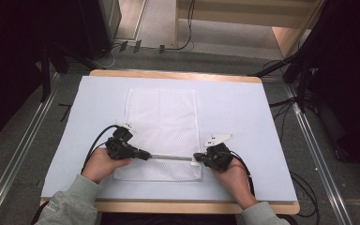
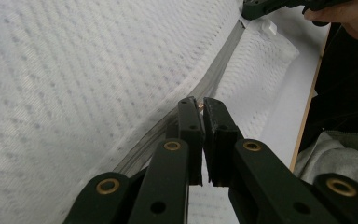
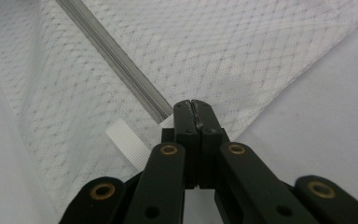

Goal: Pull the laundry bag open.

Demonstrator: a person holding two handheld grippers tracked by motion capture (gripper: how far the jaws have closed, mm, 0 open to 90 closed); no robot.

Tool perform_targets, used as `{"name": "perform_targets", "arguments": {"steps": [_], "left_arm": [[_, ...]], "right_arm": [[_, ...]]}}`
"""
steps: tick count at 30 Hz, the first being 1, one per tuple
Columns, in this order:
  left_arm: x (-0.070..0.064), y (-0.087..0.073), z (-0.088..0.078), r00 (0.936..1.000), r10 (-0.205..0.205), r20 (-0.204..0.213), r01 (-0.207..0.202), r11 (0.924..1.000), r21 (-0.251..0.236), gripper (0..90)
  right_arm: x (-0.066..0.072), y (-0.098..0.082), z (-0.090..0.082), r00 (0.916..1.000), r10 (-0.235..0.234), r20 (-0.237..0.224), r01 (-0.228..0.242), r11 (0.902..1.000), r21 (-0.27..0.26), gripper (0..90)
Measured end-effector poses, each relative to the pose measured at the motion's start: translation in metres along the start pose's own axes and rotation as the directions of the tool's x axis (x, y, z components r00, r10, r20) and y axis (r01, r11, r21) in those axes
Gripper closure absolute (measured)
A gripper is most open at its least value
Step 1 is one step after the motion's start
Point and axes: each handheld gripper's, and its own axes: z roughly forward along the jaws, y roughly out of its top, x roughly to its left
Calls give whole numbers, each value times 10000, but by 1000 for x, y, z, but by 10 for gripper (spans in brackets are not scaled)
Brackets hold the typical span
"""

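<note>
Where grey floor [image 1: 28, 136] surrounds it, a pale-blue-covered table [image 1: 243, 122] stands.

My right gripper [image 3: 195, 108] has its jaws pinched tight on the end of the grey zipper [image 3: 116, 58] of the white mesh bag [image 3: 223, 51], a ribbed white tab [image 3: 127, 141] lying just left of them.

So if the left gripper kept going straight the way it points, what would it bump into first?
The left gripper points along the bag's zipper toward the right gripper. Sliding on along the zipper, it would probably meet that gripper first, at the zipper's far end.
</note>
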Motion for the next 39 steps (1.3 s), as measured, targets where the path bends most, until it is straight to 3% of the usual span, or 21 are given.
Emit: {"name": "perform_targets", "arguments": {"steps": [39], "left_arm": [[14,-21,-24,9987,-488,-127,486,9986,-224,880]], "right_arm": [[2,1,0,10000,4,82,-5,9999,113,900]]}}
